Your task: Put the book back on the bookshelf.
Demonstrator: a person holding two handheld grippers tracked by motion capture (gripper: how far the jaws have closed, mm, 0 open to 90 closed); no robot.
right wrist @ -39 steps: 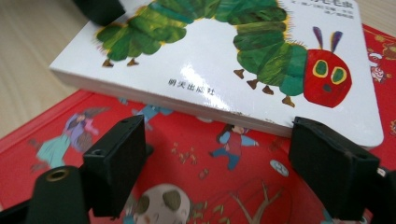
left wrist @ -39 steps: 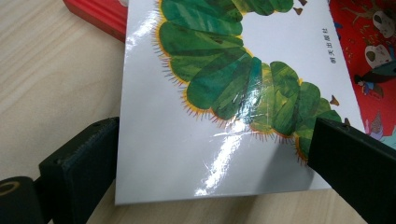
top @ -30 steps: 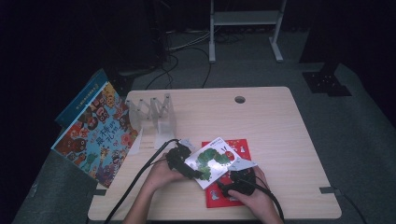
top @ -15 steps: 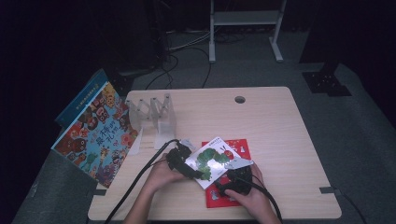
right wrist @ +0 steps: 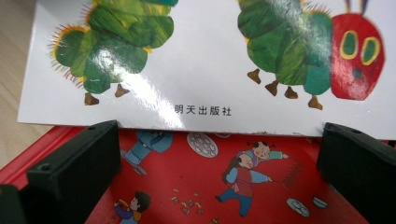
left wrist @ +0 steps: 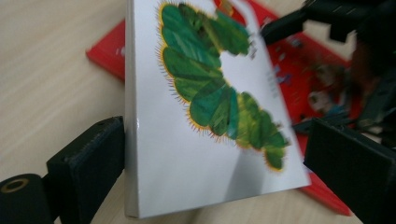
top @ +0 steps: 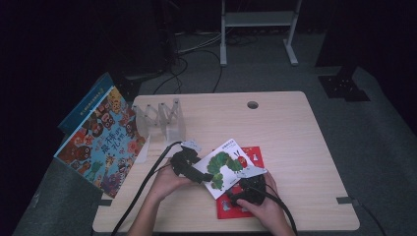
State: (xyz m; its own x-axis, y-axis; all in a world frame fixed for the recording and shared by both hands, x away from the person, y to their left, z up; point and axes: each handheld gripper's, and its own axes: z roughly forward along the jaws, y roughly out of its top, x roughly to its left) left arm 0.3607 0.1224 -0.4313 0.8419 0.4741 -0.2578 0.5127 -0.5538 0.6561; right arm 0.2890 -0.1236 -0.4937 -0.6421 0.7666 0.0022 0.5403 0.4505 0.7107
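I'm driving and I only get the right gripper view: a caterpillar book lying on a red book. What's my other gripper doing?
Observer: The left gripper has its jaws on either side of the caterpillar book at the tail end, with one jaw right against the book's edge.
Operator: Is there other stuff on the table?
Observer: Yes, a clear rack stands farther back on the table, on the left.
Operator: Any more books?
Observer: One, a big colourful picture book propped at the table's left edge.
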